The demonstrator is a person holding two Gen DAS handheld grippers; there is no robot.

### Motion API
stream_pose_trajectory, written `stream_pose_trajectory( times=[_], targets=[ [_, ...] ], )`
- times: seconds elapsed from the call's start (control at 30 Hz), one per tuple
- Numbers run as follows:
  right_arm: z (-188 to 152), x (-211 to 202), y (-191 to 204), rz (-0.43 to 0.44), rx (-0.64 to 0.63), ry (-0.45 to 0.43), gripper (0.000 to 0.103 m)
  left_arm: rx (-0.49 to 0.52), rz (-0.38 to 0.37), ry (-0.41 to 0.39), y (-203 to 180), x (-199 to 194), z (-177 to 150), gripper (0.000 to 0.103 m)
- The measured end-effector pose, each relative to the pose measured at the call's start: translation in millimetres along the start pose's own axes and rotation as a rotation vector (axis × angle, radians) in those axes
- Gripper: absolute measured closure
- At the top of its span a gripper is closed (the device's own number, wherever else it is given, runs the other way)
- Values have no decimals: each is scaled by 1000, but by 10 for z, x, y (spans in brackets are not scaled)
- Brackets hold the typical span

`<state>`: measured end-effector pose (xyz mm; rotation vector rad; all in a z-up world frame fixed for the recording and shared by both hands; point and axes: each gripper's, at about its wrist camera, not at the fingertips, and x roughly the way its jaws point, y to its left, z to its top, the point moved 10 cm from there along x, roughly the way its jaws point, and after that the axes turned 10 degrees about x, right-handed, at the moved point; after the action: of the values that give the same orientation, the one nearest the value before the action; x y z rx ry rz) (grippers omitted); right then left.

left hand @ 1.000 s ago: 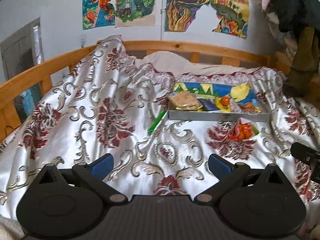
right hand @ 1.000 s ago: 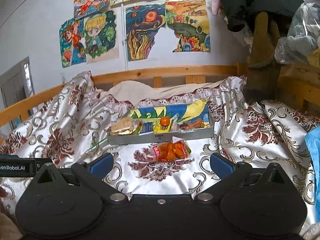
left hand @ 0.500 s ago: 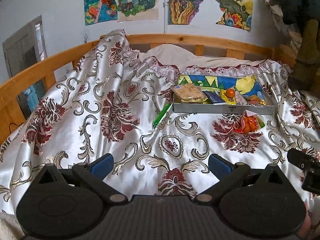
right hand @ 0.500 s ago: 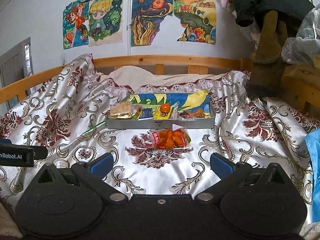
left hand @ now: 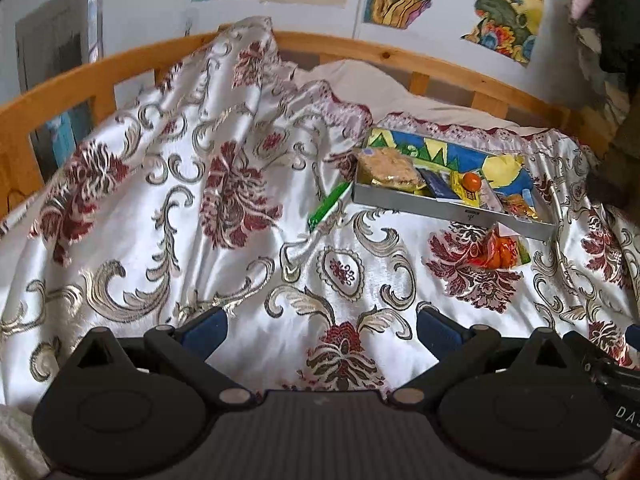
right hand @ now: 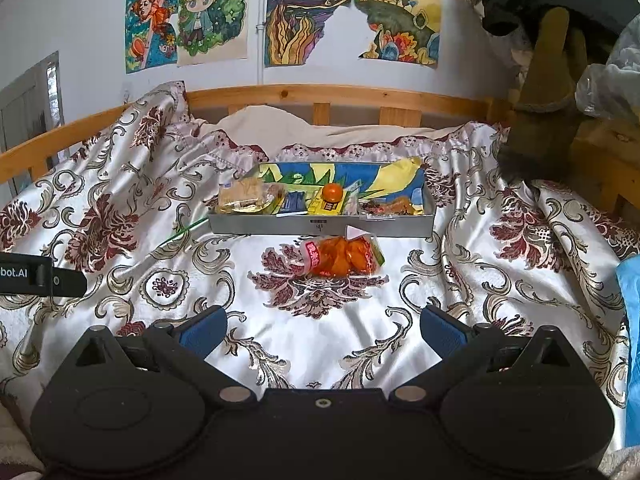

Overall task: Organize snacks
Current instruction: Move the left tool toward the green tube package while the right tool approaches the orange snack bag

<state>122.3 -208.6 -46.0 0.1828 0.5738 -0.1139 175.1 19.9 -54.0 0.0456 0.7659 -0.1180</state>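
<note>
Approach step, nothing grasped: left gripper [left hand: 318,326] and right gripper [right hand: 322,324] over the bed, jaws released. Orange snack bag [right hand: 340,258] just outside the box [right hand: 320,228]; green stick [left hand: 330,206] beside it. Next: reach, clamp the bag, lift it in.

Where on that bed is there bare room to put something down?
The widest free patch is the bedspread between the right gripper and the orange snack bag. More lies left of the green stick. The tray is crowded with snacks, and the bag lies close against its front.
</note>
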Motion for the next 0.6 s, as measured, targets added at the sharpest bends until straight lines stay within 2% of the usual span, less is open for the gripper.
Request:
stream_pose_trajectory(
  times=[0.2, 0.43, 0.6],
  targets=[
    [68, 17, 47, 17, -29, -7, 1, -53, 7, -25, 69, 41, 89, 0],
    [186, 170, 64, 88, -21, 38, 1, -8, -7, -38, 86, 200, 303, 0],
    [327, 352, 59, 96, -78, 16, 1, 10, -42, -68, 134, 407, 495, 1]
  ],
)
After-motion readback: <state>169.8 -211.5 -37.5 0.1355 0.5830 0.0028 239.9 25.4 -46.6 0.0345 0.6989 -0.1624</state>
